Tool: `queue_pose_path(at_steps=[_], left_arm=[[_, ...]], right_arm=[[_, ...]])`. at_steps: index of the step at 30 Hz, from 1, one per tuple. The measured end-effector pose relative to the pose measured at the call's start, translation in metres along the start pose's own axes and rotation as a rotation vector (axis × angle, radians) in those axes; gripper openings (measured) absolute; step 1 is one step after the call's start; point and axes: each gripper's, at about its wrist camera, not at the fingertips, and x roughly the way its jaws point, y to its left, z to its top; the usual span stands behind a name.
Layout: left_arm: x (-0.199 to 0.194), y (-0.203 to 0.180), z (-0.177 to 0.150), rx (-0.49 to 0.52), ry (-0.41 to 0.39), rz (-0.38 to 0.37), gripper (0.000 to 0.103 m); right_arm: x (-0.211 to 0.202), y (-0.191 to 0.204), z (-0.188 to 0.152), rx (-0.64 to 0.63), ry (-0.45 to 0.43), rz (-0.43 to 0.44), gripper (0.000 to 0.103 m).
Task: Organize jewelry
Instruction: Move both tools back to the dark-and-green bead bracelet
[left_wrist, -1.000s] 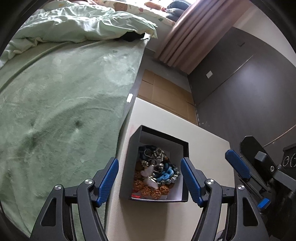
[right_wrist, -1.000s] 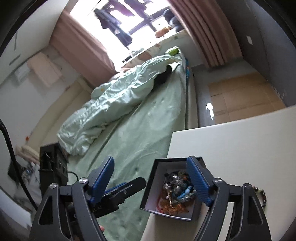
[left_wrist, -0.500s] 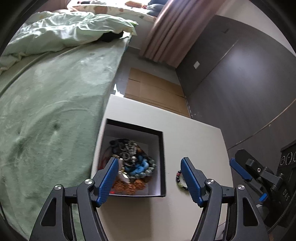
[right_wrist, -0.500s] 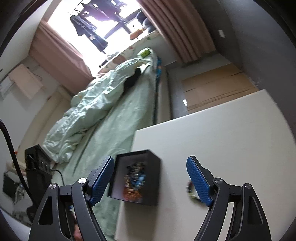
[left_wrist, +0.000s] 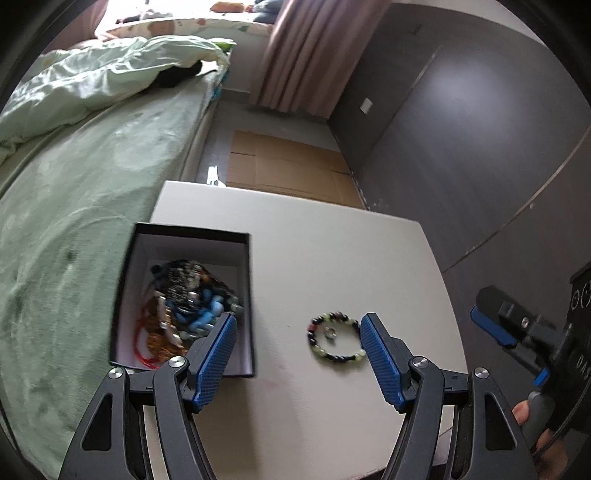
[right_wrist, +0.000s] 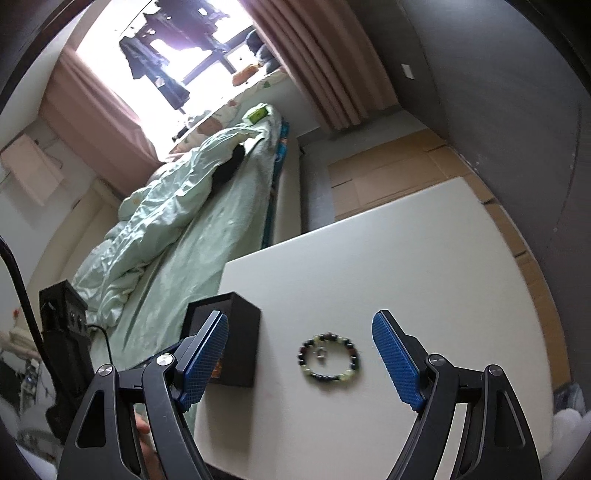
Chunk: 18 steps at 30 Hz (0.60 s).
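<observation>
Jewelry is mostly heaped in the black box (left_wrist: 192, 236); both the left gripper (left_wrist: 297, 354) and right gripper (right_wrist: 299, 354) gape wide, holding nothing. Ahead, a beaded bracelet (left_wrist: 334, 341) ringing a small ring (left_wrist: 329, 335) lies loose on the white table (left_wrist: 332, 258), apparently awaiting boxing.

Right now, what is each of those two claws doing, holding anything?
Left gripper: open, holding nothing.
Right gripper: open, holding nothing; the bracelet lies on the table.
</observation>
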Motion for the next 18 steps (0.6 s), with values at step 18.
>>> queue_pose_path(at_steps=[18], left_arm=[[0.043, -0.044, -0.017, 0.060, 0.060, 0.025, 0.070]], right_arm=[[-0.032, -0.078, -0.002, 0.212, 0.000, -0.016, 0.081]])
